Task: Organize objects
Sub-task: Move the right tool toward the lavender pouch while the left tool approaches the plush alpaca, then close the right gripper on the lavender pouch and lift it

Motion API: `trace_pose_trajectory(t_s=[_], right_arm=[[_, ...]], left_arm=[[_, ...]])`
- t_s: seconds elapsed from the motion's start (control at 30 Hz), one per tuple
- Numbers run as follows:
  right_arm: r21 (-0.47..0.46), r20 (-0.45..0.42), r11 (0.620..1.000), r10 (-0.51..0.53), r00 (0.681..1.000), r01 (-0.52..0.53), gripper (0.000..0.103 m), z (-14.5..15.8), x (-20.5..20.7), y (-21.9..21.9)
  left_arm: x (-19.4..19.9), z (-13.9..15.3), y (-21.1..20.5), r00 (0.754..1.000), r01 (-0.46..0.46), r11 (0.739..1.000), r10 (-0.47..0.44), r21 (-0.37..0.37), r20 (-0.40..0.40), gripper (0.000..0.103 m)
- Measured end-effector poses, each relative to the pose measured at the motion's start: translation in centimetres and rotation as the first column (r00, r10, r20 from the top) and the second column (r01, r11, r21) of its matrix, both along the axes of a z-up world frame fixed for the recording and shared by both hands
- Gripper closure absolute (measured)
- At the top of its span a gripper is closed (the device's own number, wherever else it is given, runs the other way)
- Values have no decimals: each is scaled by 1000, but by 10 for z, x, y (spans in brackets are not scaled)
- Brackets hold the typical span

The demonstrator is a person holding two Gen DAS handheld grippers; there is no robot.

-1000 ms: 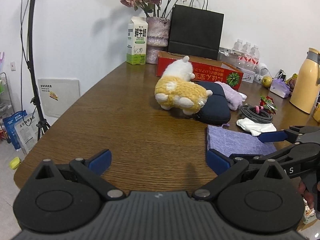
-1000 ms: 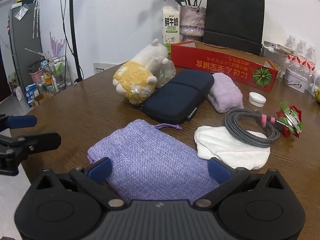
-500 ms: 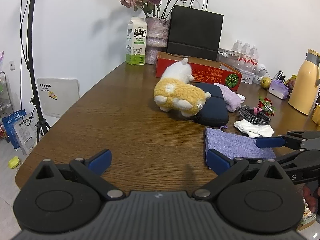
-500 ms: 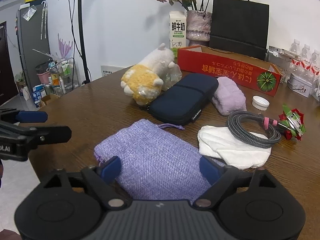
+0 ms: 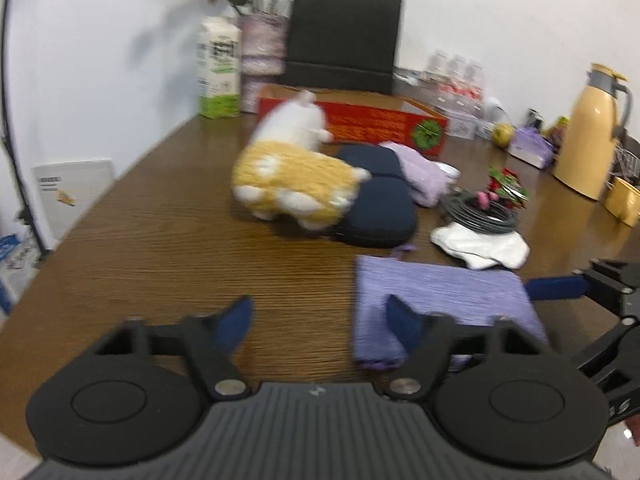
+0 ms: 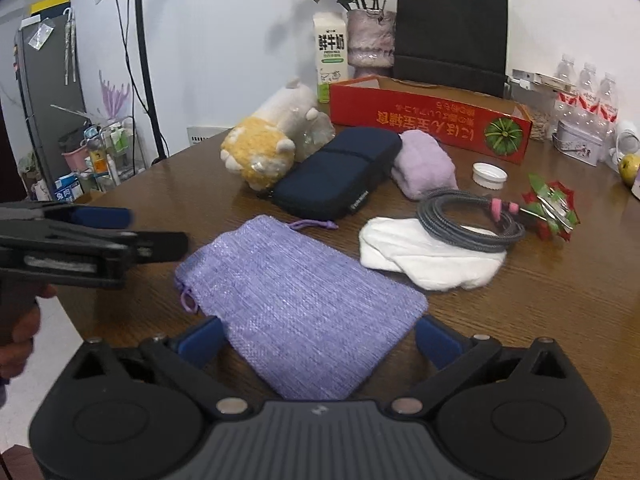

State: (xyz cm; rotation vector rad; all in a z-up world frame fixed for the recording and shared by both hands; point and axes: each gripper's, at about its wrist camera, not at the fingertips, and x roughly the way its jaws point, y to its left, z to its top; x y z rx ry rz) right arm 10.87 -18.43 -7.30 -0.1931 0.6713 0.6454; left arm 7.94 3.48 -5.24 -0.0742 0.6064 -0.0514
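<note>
- L claw (image 5: 318, 320) closing, nothing between its blue tips but bare worktop (image 5: 160, 248); its right tip sits over the near-left corner of the lilac pouch (image 5: 440, 296); whether it touches, can't tell; view blurred
- R claw (image 6: 320, 340) opening, spread wide w/ tips either side of the pouch's near end (image 6: 304, 300); pads not pressing the cloth
- pouch lies flat near worktop's front edge, drawstring end toward the navy case (image 6: 340, 184)
- plush alpaca (image 6: 268, 144) lies on its side, leaning on the case; lilac towel roll (image 6: 424, 164) just beside case on the other side
- white cloth (image 6: 432, 256) right of the pouch, grey cable coil (image 6: 468, 220) resting partly on it
- red box (image 6: 428, 116) further back, open top
- in R view, L claw (image 6: 116, 224) comes in from the left edge, a hand (image 6: 20, 328) on its grip
</note>
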Motion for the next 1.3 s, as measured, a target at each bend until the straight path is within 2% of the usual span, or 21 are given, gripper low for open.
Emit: trace_pose_trajectory(t_s=[0.03,0.13,0.27,0.33,0.43,0.5,0.53,0.7,0.8,0.87,0.93,1.1,1.3], right_arm=[[-8,6,1000,7,1000,-7,0,-1,0,3],[-16,20,1000,25,999,-25,0,-2,0,9],[-8,34,999,38,999,-38,0,-3,2,14],[-6,37,999,44,998,-44,0,-3,3,17],[3,47,998,58,997,-58,0,-4,3,20],[11,60,998,62,996,-63,3,-5,2,20],[16,67,998,66,996,-67,11,-4,1,19],[20,82,994,104,991,-106,39,0,-6,20],[13,94,993,112,989,-114,59,1,-10,21],[15,95,994,104,990,-106,77,2,-10,19],[24,94,996,88,992,-90,80,2,-9,16],[49,98,996,68,993,-73,86,4,-10,10],[73,134,996,39,990,-49,87,14,-16,-2]], left_arm=[[3,-2,-2,1000,15,1000,-15,-10,-10,55],[7,-2,-6,998,66,997,-67,-39,-12,72],[8,-1,-11,992,123,989,-126,-79,-30,74],[8,-1,-11,987,153,980,-159,-124,-38,74],[10,-1,-10,984,164,975,-172,-153,-46,74],[11,-2,-8,979,185,964,-198,-189,-52,74],[10,-2,-9,977,193,961,-207,-201,-55,74],[7,1,-7,980,182,961,-195,-209,-45,71],[1,7,-4,983,170,963,-180,-208,-30,61],[-4,10,-1,984,166,964,-175,-208,-23,56],[-9,13,2,987,150,968,-157,-202,-16,50],[-18,22,9,993,119,974,-121,-192,5,46],[-22,35,13,996,81,982,-75,-170,39,40]])
